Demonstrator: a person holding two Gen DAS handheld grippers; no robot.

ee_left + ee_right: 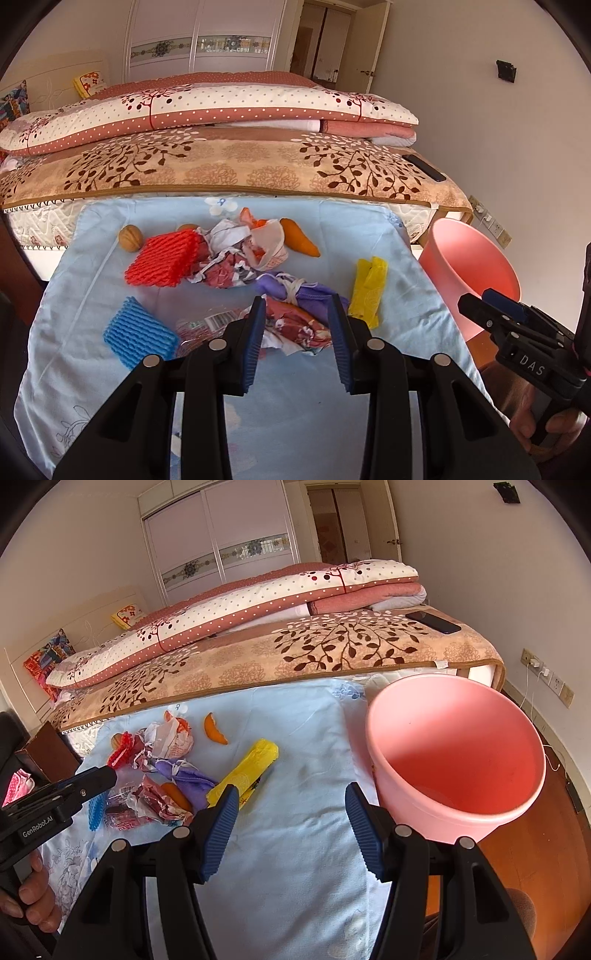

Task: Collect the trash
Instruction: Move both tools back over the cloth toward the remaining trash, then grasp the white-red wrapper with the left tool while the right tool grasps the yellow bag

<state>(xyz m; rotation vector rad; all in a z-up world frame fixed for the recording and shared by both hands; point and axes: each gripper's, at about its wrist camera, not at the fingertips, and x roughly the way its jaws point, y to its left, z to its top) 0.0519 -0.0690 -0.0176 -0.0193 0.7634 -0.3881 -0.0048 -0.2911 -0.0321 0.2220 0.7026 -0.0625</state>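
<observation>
Trash lies on a light blue cloth (295, 406): a red foam net (162, 258), a blue foam net (138, 334), crumpled paper (240, 254), a purple wrapper (295, 291), an orange peel (300, 242), a walnut (130, 238) and a yellow bag (367, 291). My left gripper (297, 332) is open just short of a crumpled red floral wrapper (295, 328), with nothing pressed between its pads. My right gripper (291, 812) is open over bare cloth, its left fingertip next to the yellow bag (245, 775). A pink bucket (454, 753) stands empty at the right of the cloth.
A bed with a leaf-patterned blanket (240, 170) and folded quilts runs along the cloth's far edge. A dark phone (434, 622) lies on the blanket's right end. Wood floor (535, 856) shows beyond the bucket. A brown box (48, 753) sits at the left.
</observation>
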